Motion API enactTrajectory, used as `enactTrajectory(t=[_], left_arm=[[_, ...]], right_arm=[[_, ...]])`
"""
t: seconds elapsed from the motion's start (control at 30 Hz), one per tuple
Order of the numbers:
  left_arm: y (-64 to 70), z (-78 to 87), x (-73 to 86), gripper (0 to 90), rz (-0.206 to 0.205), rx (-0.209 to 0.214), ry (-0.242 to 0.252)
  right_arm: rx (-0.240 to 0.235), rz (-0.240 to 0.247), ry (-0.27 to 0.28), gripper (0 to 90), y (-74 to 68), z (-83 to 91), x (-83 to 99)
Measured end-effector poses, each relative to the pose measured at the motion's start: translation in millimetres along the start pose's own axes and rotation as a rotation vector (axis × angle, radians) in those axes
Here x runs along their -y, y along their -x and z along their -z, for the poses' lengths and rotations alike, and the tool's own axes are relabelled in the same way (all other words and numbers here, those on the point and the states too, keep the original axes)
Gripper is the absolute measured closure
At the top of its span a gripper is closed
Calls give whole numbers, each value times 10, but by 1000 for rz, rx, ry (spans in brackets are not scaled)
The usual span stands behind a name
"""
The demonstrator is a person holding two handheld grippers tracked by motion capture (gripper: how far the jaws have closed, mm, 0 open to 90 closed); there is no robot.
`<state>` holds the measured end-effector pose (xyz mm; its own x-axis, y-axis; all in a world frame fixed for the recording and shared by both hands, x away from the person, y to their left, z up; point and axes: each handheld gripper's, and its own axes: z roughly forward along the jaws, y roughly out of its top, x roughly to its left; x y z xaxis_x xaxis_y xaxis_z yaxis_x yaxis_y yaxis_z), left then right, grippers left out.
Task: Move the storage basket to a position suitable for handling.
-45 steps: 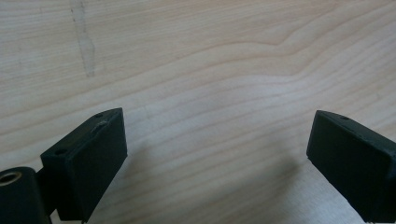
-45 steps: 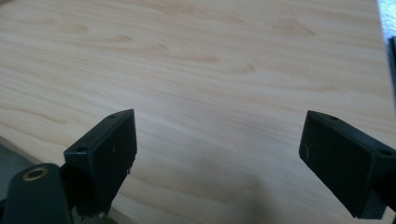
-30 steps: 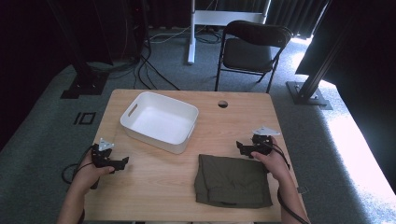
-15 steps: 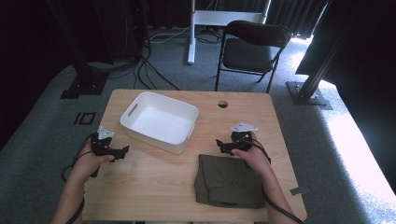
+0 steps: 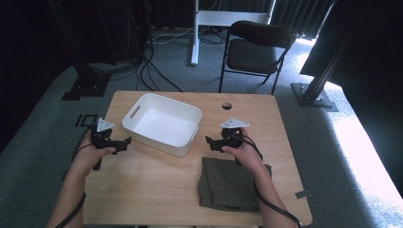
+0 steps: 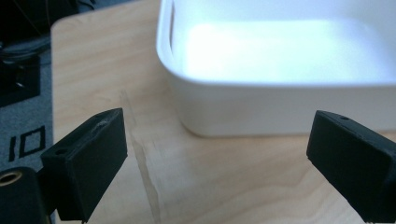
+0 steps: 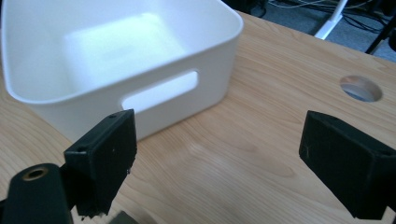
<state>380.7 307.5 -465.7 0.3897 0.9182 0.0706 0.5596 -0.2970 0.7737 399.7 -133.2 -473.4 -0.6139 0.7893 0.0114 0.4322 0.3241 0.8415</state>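
Item: white bin, open-topped, empty, set at an angle on the wooden table, at about 11 o'clock from the table's middle.

Item: folded olive cloth, lying flat at 5 o'clock from the bin, near the table's front edge, partly under our right forearm.

Item: left gripper, jaws spread wide with nothing between them, just beside the bin's wall at 8 o'clock.

Item: right gripper, jaws likewise wide and empty, just beside the bin's slotted end at 3 o'clock, above the cloth's top edge.

Step in hand, as we judge it: both grippers flank the bin, perhaps to seat or steady it before the cloth goes in. We advise closing each on the rim rather than the rounded wall, or using the handle slot, and moving both ends together so the bin does not twist.

Surroundings: cable hole at 1 o'clock; folding chair beyond the table at 12 o'clock. Obstruction: none between grippers and bin; trailing cables may drag across the cloth.
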Motion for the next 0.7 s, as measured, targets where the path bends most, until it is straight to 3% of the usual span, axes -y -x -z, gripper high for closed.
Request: enactTrajectory(t=[0.27, 0.43, 0.53, 0.7], left_arm=[[-24, -69, -324, 67, -7, 20, 53], [-59, -160, -402, 67, 11, 42, 70], [-88, -230, -442, 67, 25, 27, 74], [-124, -369, -470, 69, 20, -43, 51]], right_arm=[[-26, -7, 15, 111, -146, -87, -89], [-32, -7, 29, 111, -244, -156, -169], [-34, -21, 32, 111, -325, -244, -233], [-6, -24, 22, 111, -464, -401, -260]])
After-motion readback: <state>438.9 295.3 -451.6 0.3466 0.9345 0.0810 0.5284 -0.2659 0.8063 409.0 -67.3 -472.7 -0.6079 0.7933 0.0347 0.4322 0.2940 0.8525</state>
